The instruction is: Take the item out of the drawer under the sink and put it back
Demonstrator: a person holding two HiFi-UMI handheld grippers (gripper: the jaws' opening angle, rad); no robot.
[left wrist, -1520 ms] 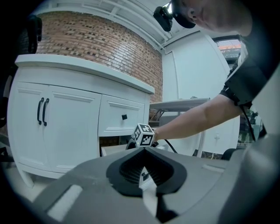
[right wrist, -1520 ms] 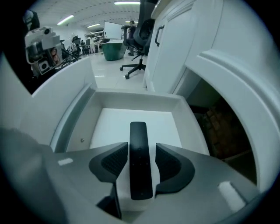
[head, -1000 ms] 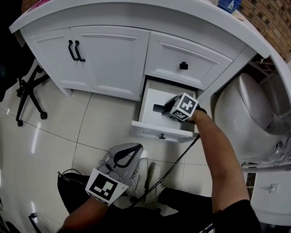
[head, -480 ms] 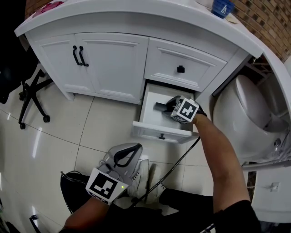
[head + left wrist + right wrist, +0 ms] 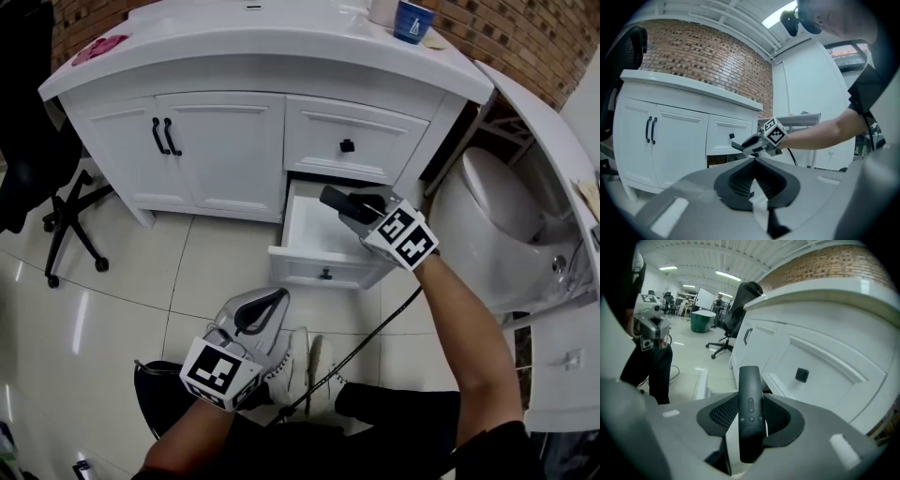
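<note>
Right gripper (image 5: 362, 214), jaws clamped on the sides of a slim black remote (image 5: 334, 198), holds it just above the open drawer (image 5: 309, 266). Returning it well likely means lowering it level onto the drawer's bare floor, clear of the drawer's front wall, before letting go.

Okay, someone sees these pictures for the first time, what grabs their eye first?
The black remote clamped in the right tool, held above the open drawer of the white cabinet. Next comes the left tool, shut and empty, low over the tiled floor beside the person's shoe.
</note>
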